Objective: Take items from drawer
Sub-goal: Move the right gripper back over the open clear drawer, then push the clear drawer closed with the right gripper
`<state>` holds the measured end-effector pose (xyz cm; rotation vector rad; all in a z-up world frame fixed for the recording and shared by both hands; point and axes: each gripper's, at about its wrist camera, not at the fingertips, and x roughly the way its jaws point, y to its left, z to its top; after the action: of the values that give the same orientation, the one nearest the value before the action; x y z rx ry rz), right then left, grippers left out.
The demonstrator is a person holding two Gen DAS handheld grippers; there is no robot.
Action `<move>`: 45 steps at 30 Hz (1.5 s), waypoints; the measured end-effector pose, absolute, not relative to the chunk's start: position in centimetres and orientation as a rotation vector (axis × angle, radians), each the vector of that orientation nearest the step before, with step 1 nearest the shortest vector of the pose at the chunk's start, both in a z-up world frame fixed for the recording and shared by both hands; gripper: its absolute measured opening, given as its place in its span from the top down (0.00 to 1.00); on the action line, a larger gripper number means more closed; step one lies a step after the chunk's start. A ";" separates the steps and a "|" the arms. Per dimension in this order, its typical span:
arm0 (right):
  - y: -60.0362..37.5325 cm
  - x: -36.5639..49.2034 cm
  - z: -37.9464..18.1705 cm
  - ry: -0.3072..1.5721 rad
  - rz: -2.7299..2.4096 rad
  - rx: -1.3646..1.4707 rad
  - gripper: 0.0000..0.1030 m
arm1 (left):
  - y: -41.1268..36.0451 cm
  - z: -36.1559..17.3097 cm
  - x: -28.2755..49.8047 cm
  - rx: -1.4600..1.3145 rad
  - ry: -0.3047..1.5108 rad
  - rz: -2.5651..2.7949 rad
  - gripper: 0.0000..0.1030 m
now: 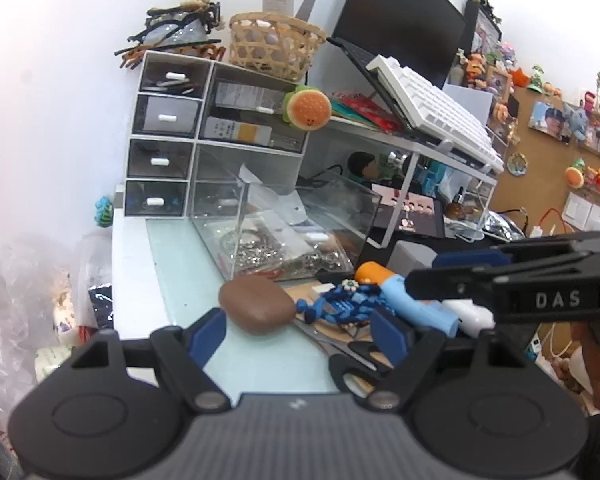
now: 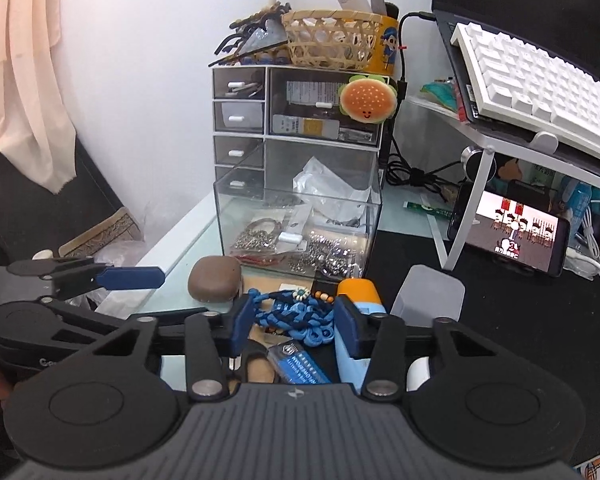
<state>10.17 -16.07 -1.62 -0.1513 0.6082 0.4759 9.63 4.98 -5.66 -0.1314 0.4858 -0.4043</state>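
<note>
Jaws parted, our left gripper [image 1: 300, 330] and right gripper [image 2: 296, 322] hang over the desk with nothing between them. At twelve o'clock of both, the clear drawer [image 2: 300, 224] stands pulled out, holding metal chains [image 2: 256, 240]; a brown case [image 2: 215, 280] and blue braided cord [image 2: 300, 314] lie just before it.

White wall [image 2: 148, 80] at 12 o'clock; peach curtain [image 2: 16, 72] at 9 o'clock; glass-topped desk [image 2: 184, 248]; white shelf riser [image 2: 500, 148] at 3 o'clock; corkboard [image 1: 540, 168].
</note>
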 end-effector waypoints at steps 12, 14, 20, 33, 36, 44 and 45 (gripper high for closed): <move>-15.4 12.3 -1.9 0.596 0.463 -0.139 0.58 | 5.5 -5.5 9.7 -0.141 0.480 -0.399 0.21; -15.2 12.8 -2.0 0.602 0.463 -0.128 0.62 | 5.6 -5.5 9.7 -0.142 0.479 -0.397 0.21; -14.1 13.9 -2.3 0.605 0.476 -0.110 0.70 | 5.9 -5.5 9.8 -0.150 0.476 -0.390 0.21; -12.2 16.6 -3.3 0.620 0.443 -0.092 0.71 | 6.6 -5.6 10.1 -0.164 0.478 -0.379 0.21; -12.1 17.1 -3.5 0.619 0.434 -0.093 0.75 | 6.9 -5.6 10.1 -0.167 0.478 -0.373 0.21; -11.7 18.1 -3.8 0.626 0.435 -0.111 0.75 | 7.3 -5.7 10.3 -0.180 0.478 -0.365 0.21; -11.7 18.2 -3.8 0.627 0.436 -0.114 0.76 | 7.3 -5.7 10.3 -0.180 0.478 -0.365 0.21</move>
<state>18.19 -11.66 -3.78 -0.1139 0.6267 0.4357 10.26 7.29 -5.69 -0.1796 0.4779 -0.3652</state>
